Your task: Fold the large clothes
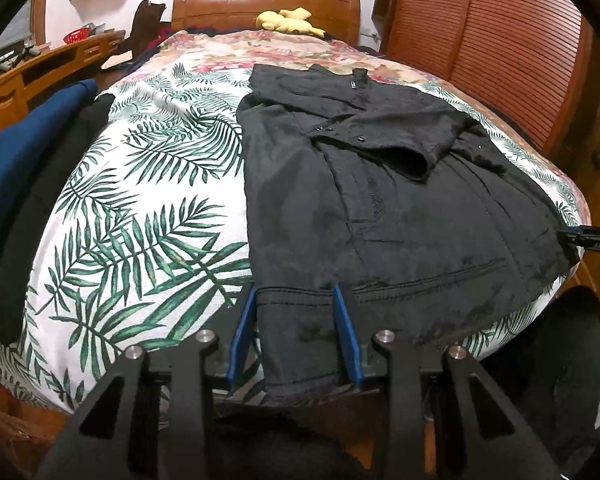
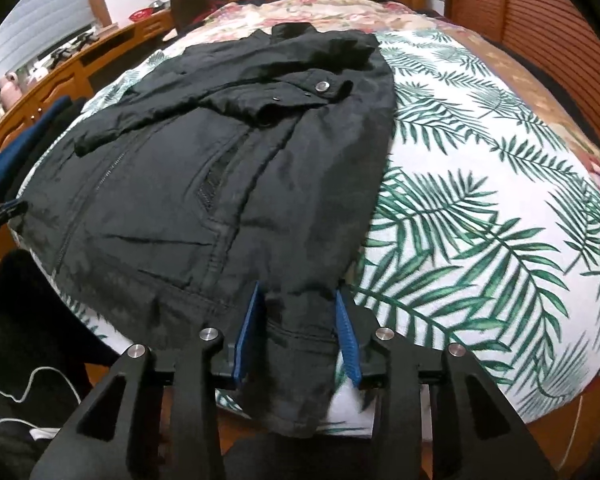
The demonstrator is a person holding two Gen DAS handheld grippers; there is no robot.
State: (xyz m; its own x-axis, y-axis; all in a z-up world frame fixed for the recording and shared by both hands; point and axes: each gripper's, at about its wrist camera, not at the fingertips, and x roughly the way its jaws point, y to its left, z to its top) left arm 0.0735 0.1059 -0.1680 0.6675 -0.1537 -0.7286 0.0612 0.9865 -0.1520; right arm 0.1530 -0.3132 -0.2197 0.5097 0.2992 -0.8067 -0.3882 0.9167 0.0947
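A large black jacket (image 1: 380, 200) lies flat on the bed, collar toward the headboard, sleeves folded across its chest. It also shows in the right wrist view (image 2: 220, 184). My left gripper (image 1: 296, 292) is open, its blue fingers (image 1: 242, 332) straddling the jacket's bottom left hem corner at the bed's foot. My right gripper (image 2: 298, 292) is open, its blue fingers (image 2: 348, 340) straddling the bottom right hem corner. The right gripper's tip also shows at the right edge of the left wrist view (image 1: 580, 238).
The bed has a white quilt with green palm leaves (image 1: 140, 208). A yellow plush toy (image 1: 288, 20) lies by the wooden headboard. Blue and black clothes (image 1: 28, 152) are piled at the bed's left. A wooden desk (image 1: 32, 72) stands left, a louvred wardrobe (image 1: 480, 40) right.
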